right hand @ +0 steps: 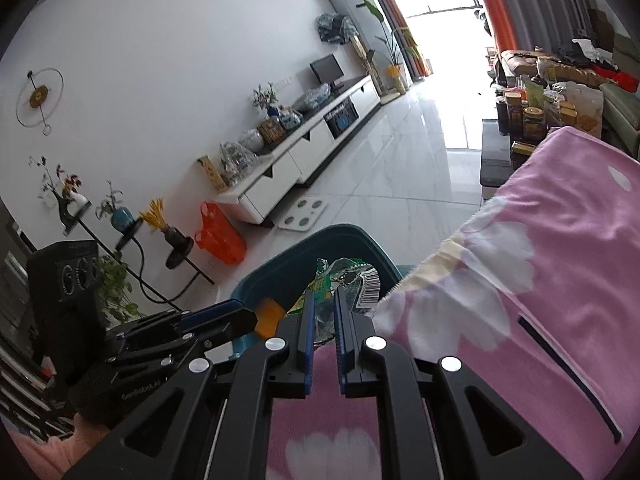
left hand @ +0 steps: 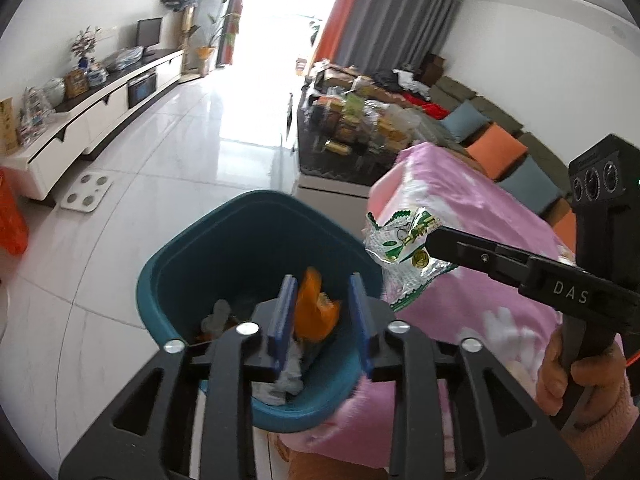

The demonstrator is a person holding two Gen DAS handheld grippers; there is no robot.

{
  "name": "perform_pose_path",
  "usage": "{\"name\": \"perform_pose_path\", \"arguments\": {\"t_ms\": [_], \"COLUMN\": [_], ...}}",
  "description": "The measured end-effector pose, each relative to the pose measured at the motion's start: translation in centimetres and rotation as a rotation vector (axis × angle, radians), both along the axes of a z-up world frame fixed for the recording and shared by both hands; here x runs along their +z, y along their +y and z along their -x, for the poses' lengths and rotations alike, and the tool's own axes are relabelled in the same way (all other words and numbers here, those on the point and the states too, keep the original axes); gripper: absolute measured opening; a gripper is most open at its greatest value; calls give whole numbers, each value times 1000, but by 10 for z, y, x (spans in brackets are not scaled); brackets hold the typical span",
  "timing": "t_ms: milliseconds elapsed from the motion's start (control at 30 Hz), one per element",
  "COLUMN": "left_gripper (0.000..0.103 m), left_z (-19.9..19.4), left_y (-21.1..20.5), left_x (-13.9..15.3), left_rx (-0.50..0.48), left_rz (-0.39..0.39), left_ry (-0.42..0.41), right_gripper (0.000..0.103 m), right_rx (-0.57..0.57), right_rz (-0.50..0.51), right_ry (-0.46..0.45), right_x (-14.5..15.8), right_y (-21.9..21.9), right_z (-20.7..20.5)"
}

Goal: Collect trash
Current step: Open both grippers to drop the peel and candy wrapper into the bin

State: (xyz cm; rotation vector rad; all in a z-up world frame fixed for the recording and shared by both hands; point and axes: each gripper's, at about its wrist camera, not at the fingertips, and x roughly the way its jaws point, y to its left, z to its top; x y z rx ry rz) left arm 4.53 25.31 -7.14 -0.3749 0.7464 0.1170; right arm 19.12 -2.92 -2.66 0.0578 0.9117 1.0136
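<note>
A teal trash bin (left hand: 256, 200) stands on the white floor against a pink flowered cloth. My left gripper (left hand: 321, 284) hangs over the bin's mouth, open. An orange wrapper (left hand: 314, 308) sits between its blue pads, close to the left pad and clear of the right one. Crumpled paper and other trash lie lower in the bin. From the right, my right gripper (left hand: 432, 240) comes in shut on a green and silver snack wrapper (left hand: 400, 248), just past the bin's right rim. In the right wrist view the snack wrapper (right hand: 348, 276) sticks out beyond the right gripper (right hand: 324, 293), above the bin (right hand: 344, 232).
The pink flowered cloth (left hand: 460, 200) covers a surface right of the bin. A dark coffee table (left hand: 320, 168) crowded with jars stands beyond it. Along the left wall run a white TV cabinet (left hand: 100, 96), a white scale (left hand: 86, 192) and an orange bag (left hand: 12, 216).
</note>
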Motion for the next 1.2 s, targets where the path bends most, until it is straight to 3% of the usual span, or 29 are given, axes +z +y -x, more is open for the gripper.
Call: {"name": "perform_pose_path", "arguments": {"t_ms": [133,367,633,867,967,1067,1200], "left_gripper": [47,57,69,77,91,97,97], "left_z": [-5,-8,-9,-7,-7,-1,0], "left_y": [9,12,11,9,9,11,10], "left_x": [-14,-32,-38,-37,-35,-32,-31], "left_rx": [43,75,89,106,123,136,146], "left_rz": [-14,-14,-24,-37,-58,-75,-93], "left_ry": [38,70,73,71,67,59,62], "right_gripper": [10,12,28,50,61,64,68], "right_rx": [13,56,56,57,52,53,51], "right_rz": [69,164,180,180,166,159,142], "right_ry": [4,-20,-21,-45,-60,-67,-71], "right_x": [-9,-15,-15,-11,-7,-7,-5], "right_y": [24,49,51,47,45,43,36], "right_z": [-3,-1,1,3,5,7,9]}}
